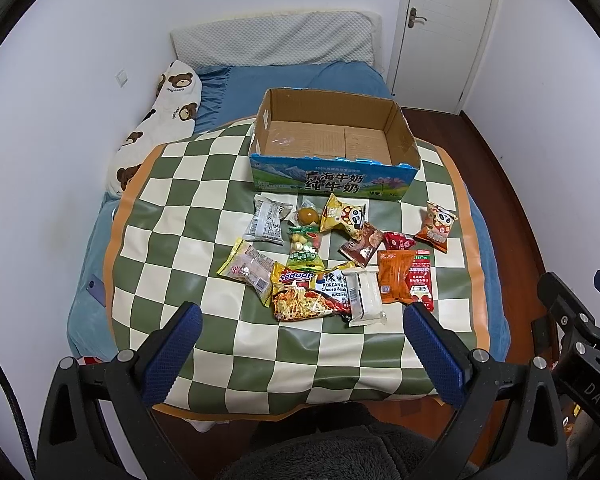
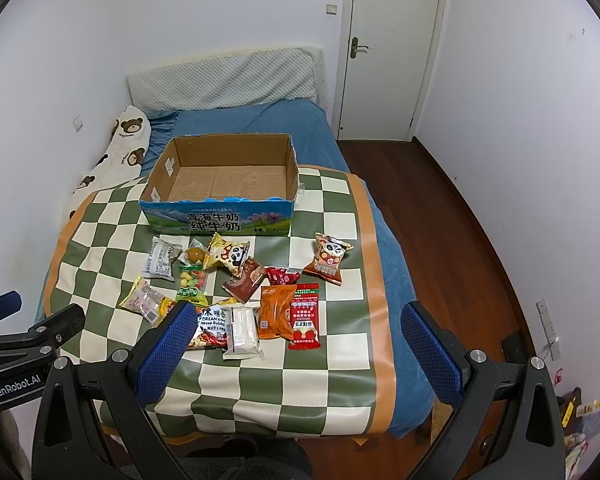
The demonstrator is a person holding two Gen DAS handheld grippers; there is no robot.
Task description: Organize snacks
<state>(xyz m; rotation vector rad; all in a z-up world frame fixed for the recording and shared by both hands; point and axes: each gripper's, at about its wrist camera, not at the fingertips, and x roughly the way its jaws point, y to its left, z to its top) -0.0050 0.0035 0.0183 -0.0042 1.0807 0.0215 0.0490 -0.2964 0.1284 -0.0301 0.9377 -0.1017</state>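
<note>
while snacks (image 1: 324, 256) lie loose, both grippers hover, jaws apart.
best to pinch each packet's edge, then lower into the box (image 1: 332, 136).

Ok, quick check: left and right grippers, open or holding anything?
Left gripper: open, holding nothing.
Right gripper: open, holding nothing.

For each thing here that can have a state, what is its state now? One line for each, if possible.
Cardboard milk box: open on top, nothing inside.
Snack packets: scattered on the checkered mat, none in the box.
Sedaap noodle pack: lying flat, sealed.
Door: closed.
Left gripper: open, holding nothing.
Right gripper: open, holding nothing.
</note>
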